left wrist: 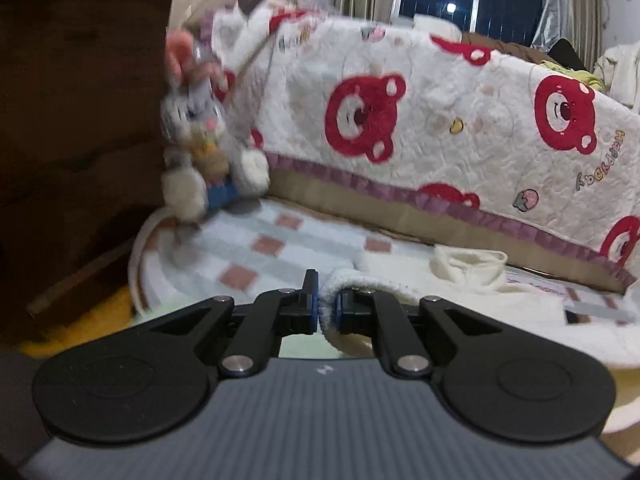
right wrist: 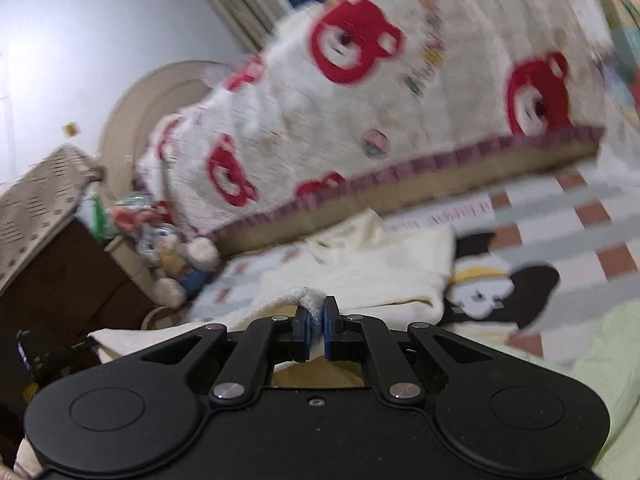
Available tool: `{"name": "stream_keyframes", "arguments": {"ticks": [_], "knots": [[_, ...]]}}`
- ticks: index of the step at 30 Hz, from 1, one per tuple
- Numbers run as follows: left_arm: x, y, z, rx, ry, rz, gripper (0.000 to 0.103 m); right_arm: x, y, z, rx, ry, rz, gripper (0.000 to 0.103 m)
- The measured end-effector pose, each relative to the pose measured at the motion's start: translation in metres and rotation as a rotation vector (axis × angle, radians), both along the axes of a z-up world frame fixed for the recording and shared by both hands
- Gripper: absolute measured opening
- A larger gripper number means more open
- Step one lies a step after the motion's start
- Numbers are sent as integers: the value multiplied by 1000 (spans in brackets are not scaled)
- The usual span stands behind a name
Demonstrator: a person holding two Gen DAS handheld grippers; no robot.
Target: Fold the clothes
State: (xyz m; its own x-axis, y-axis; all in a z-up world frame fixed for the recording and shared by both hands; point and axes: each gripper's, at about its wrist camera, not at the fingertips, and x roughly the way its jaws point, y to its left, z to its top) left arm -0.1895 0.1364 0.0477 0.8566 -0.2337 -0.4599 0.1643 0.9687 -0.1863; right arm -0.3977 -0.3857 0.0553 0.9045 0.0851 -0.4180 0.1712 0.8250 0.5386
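Cream fleece is pinched between the blue pads of my left hand-held gripper (left wrist: pixel 325 312), the jaws closed on a rolled edge of a fluffy cream garment (left wrist: pixel 472 300). My right hand-held gripper (right wrist: pixel 316 330) is likewise clamped on a tuft of the same cream cloth, so I hold it at two points.

From both grips the garment spreads away over the bed (left wrist: pixel 256 240), which wears a sheet of grey stripes and brick-red squares. What looks like a ribbed collar or cuff (left wrist: pixel 468 266) lies bunched near the far edge. In the right view the cloth already lies partly doubled, one layer over another, next to a black and white cartoon figure (right wrist: pixel 500 288) that I take to be printed on the sheet.

Beyond stands a white quilt with red bears (left wrist: pixel 420 112), draped upright along the back, and a plush rabbit (left wrist: pixel 200 148) sits at its left end, near the garment.

Both views are blurred. My judgement of the risks: thick pile could slip from such narrow pads, only one layer might be caught so the fold goes crooked, or a swept edge could knock the rabbit.

No basket, box or other container is in view.
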Motion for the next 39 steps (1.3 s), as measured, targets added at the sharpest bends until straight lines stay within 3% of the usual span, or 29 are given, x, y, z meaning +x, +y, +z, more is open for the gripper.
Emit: {"name": "stream_keyframes", "arguments": {"ticks": [3, 7, 9, 13, 16, 21, 24, 25, 27, 28, 29, 30, 33, 34, 36, 39], "knots": [[34, -15, -13, -6, 28, -30, 8, 17, -13, -14, 47, 49, -7, 7], [85, -35, -12, -90, -7, -61, 8, 53, -31, -12, 26, 56, -27, 7], [114, -49, -9, -96, -28, -57, 8, 73, -43, -7, -11, 48, -23, 7], [180, -93, -17, 22, -34, -67, 8, 131, -72, -2, -58, 54, -9, 7], [228, -126, -34, 105, -11, -86, 8, 182, -94, -14, -142, 116, -11, 7], [295, -158, -56, 176, 10, -71, 8, 259, -127, -42, -135, 184, -11, 7], [339, -161, -72, 155, 52, -23, 8, 308, -143, -53, -147, 186, 0, 7], [354, -163, -81, 142, 81, 1, 14, 327, -151, -61, -125, 198, -4, 7], [380, -165, -106, 103, 174, 49, 36, 363, -165, -81, -69, 229, -25, 14], [382, -164, -120, 55, 211, 71, 44, 380, -169, -90, -50, 262, -40, 23], [380, -163, -133, -2, 244, 92, 44, 395, -172, -101, -48, 308, -72, 43], [379, -161, -146, -59, 276, 113, 44, 405, -172, -113, -56, 358, -113, 46], [344, -158, -171, -187, 271, 109, 45, 403, -149, -136, -36, 359, -197, 46], [331, -158, -177, -185, 277, 95, 46, 396, -142, -137, -36, 329, -225, 46], [325, -165, -181, -130, 377, 29, 46, 379, -128, -137, -37, 265, -281, 46], [306, -178, -170, -44, 305, -29, 49, 348, -117, -137, -14, 164, -396, 51]]}}
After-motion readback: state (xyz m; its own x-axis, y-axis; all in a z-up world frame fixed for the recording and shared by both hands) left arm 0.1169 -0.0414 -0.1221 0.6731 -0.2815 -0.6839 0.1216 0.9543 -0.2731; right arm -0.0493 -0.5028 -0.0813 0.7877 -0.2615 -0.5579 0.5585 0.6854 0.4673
